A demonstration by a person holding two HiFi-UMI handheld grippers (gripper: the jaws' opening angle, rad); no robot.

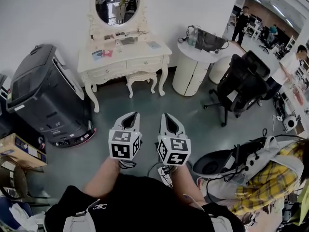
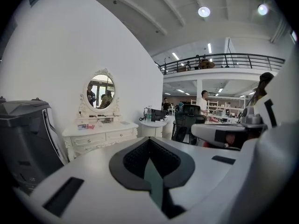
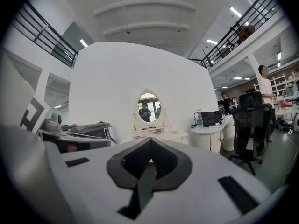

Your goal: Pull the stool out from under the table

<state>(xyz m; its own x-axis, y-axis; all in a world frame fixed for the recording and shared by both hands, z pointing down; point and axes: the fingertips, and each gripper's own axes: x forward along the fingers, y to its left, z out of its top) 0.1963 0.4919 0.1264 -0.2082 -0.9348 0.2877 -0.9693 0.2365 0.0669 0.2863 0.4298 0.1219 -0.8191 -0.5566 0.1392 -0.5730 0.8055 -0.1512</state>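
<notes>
A small white stool (image 1: 141, 77) with carved legs stands tucked under the white dressing table (image 1: 140, 50), which carries an oval mirror (image 1: 117, 4). My two grippers are held side by side well short of it, over the grey floor, both pointing towards the table. The left gripper (image 1: 131, 116) has its jaws shut with nothing between them, and so has the right gripper (image 1: 168, 118). In the left gripper view the left gripper (image 2: 148, 140) hides the stool, and the table (image 2: 100, 133) shows at the left. The right gripper (image 3: 150, 140) points at the table (image 3: 161, 135).
A large black machine (image 1: 46, 95) stands left of the dressing table, with a cardboard box (image 1: 21, 151) nearer me. A round white cabinet (image 1: 193, 69) and a black office chair (image 1: 241, 86) stand to the right. A person in a plaid shirt (image 1: 263, 182) crouches at my right.
</notes>
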